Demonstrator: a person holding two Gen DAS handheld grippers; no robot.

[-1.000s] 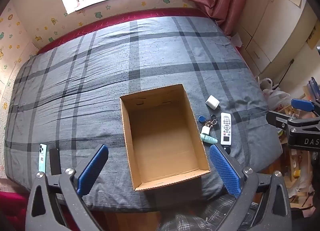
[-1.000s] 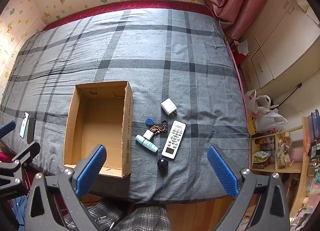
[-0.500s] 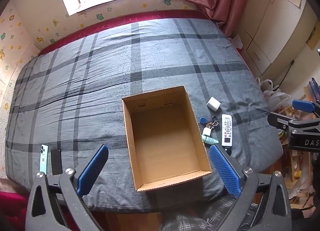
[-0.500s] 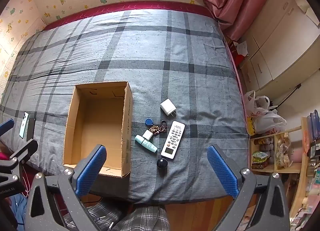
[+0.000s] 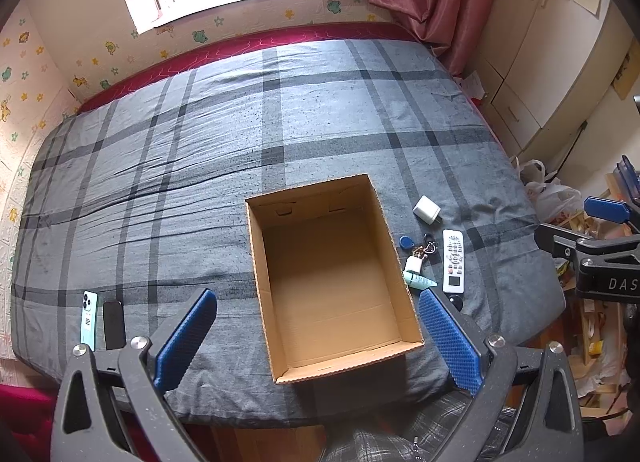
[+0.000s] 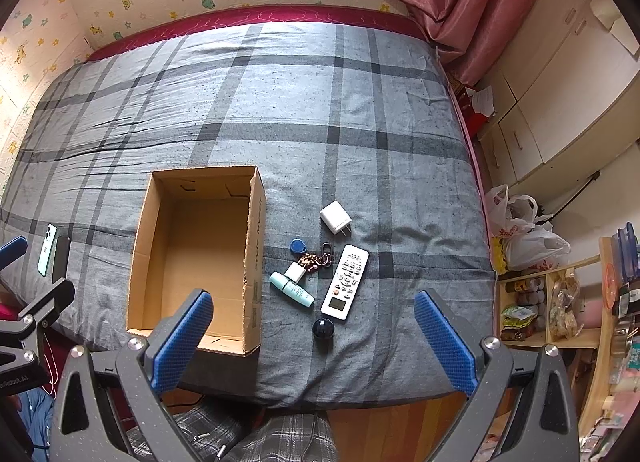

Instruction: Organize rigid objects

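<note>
An open, empty cardboard box (image 5: 276, 282) (image 6: 136, 246) sits near the front edge of the bed. To its right lie a white charger (image 6: 335, 219) (image 5: 426, 209), a blue key fob with keys (image 6: 298, 245), a mint tube (image 6: 291, 288) (image 5: 419, 280), a white remote (image 6: 345, 280) (image 5: 453, 261) and a small dark ball (image 6: 323, 328). My left gripper (image 5: 318, 336) is open and empty, held above the box's near end. My right gripper (image 6: 314, 338) is open and empty, held above the ball and remote.
Two phones (image 5: 89, 320) (image 6: 53, 250) lie at the bed's front left corner. The bed has a grey plaid sheet (image 6: 320, 110). White cabinets (image 6: 560, 102), plastic bags (image 6: 524, 234) and a cluttered wooden shelf (image 6: 552, 310) stand to the right. A pink curtain hangs at the back right.
Both views have shifted slightly. The box and objects sit a little lower and farther right in the left wrist view. Both grippers stay open; no object moved.
</note>
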